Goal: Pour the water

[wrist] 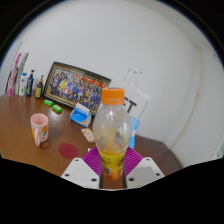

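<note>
A clear plastic bottle (111,130) with an orange cap and orange drink in its lower part stands upright between my fingers. My gripper (112,165) is shut on the bottle, with both magenta pads (93,160) pressed against its lower body. A pink cup (40,127) stands on the wooden table (25,150), to the left of the bottle and some way beyond my fingers. The base of the bottle is hidden by my fingers.
A framed group photo (72,86) leans on the white wall behind. Several small bottles (22,80) stand at the far left. A blue object (79,118) and a round pink coaster (68,150) lie on the table near the bottle.
</note>
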The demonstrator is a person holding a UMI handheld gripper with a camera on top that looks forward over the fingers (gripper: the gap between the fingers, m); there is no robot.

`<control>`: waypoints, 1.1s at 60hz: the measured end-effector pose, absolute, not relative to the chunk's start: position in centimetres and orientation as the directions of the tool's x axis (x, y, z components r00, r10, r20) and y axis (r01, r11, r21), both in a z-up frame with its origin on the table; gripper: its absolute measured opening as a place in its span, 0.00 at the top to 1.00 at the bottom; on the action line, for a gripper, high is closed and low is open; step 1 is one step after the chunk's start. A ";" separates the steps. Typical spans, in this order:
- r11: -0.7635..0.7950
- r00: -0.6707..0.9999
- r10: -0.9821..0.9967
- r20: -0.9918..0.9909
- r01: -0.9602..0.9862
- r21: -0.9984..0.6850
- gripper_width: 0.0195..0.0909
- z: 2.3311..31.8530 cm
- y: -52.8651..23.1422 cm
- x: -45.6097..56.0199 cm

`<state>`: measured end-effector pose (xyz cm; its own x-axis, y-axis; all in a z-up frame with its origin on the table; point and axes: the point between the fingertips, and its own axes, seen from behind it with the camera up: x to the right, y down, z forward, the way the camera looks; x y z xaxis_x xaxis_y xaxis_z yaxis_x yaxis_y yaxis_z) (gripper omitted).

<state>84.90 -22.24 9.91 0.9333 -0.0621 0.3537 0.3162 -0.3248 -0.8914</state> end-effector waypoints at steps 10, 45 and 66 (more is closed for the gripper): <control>-0.301 0.758 -0.029 0.652 0.615 -0.728 0.92 13.9 -15.6 79.2; -0.178 -0.333 0.240 0.912 0.908 0.379 0.92 7.8 -5.6 68.4; -0.225 0.459 0.214 0.862 0.882 -0.414 0.91 10.3 -7.2 66.7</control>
<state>66.70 -7.18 10.28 0.4589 0.2140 0.8623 0.8822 -0.2249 -0.4136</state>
